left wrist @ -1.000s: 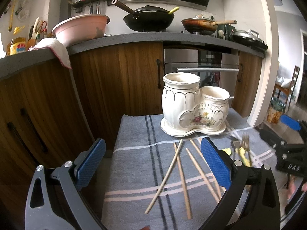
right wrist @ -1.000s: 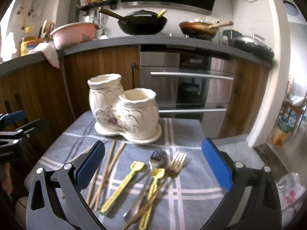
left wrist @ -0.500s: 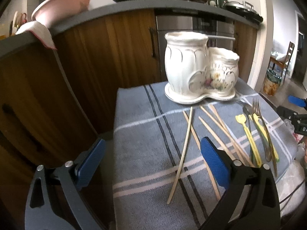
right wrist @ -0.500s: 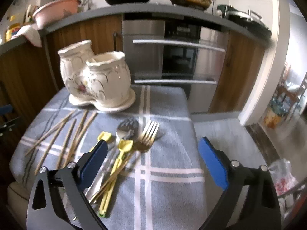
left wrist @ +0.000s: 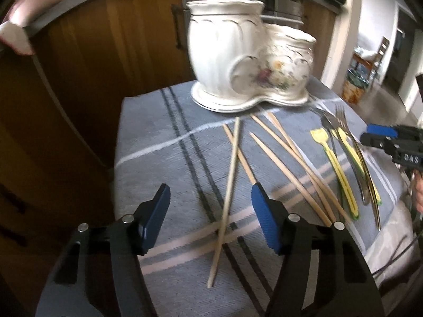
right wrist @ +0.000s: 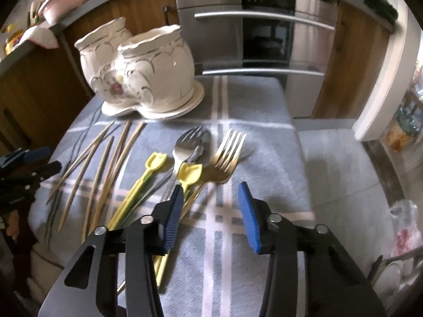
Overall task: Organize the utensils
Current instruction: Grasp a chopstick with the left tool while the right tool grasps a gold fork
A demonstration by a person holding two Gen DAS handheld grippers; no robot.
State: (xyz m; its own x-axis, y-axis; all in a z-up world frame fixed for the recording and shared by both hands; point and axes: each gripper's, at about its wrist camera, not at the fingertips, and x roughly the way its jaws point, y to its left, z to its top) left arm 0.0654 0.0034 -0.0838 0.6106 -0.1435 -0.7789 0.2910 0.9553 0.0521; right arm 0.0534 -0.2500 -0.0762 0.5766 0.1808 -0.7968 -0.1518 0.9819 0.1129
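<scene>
Utensils loose on the cloth; both grippers above them, holding nothing.

Left wrist view: the left gripper [left wrist: 208, 200] hangs over the grey striped cloth [left wrist: 158, 137], jaws part open and just been closing, one chopstick [left wrist: 228, 185] lying between them, untouched. The white ceramic holder [left wrist: 238, 58] stands at the far edge. Right wrist view: the right gripper [right wrist: 210, 206] has jaws narrower, also just closing, nothing between them; gold fork [right wrist: 224, 155], spoon [right wrist: 185, 148] and yellow picks [right wrist: 148, 177] lie just beyond.

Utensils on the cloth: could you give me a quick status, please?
Left gripper and right gripper open, jaws just closing, empty. Chopsticks and forks loose on cloth. Ceramic holder clear.
</scene>
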